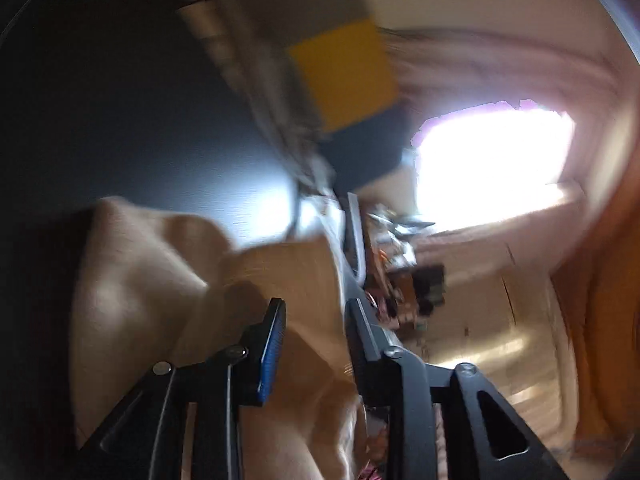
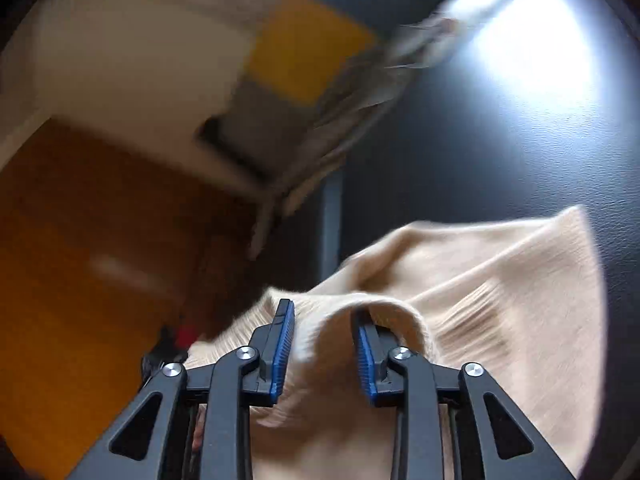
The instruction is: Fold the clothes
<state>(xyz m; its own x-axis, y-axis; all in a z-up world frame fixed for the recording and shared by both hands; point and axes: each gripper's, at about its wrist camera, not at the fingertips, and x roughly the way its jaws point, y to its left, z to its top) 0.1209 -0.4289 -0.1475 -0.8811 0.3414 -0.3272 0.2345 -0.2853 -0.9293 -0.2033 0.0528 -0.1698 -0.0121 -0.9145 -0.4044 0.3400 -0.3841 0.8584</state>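
- Beige ribbed sweater: lies bunched on the dark table, near its edge; one ridge of knit rises between the fingers of the right gripper, and a second part of it spreads under the left gripper. Judged as mid-fold, with each end taken up so the cloth can be carried over itself.
- Right gripper: jaws stand partly apart; the fold drapes over the right-hand finger and fills the gap, but the pads do not visibly press it, so it reads as released, not clenched.
- Left gripper: jaws partly apart with beige cloth between and beneath them; no pinch is visible, and blur hides the contact.
- Pose: both grippers point forward and slightly downward, low over the cloth.
- Surroundings: a yellow panel beyond the table, an orange-brown floor, a bright window.
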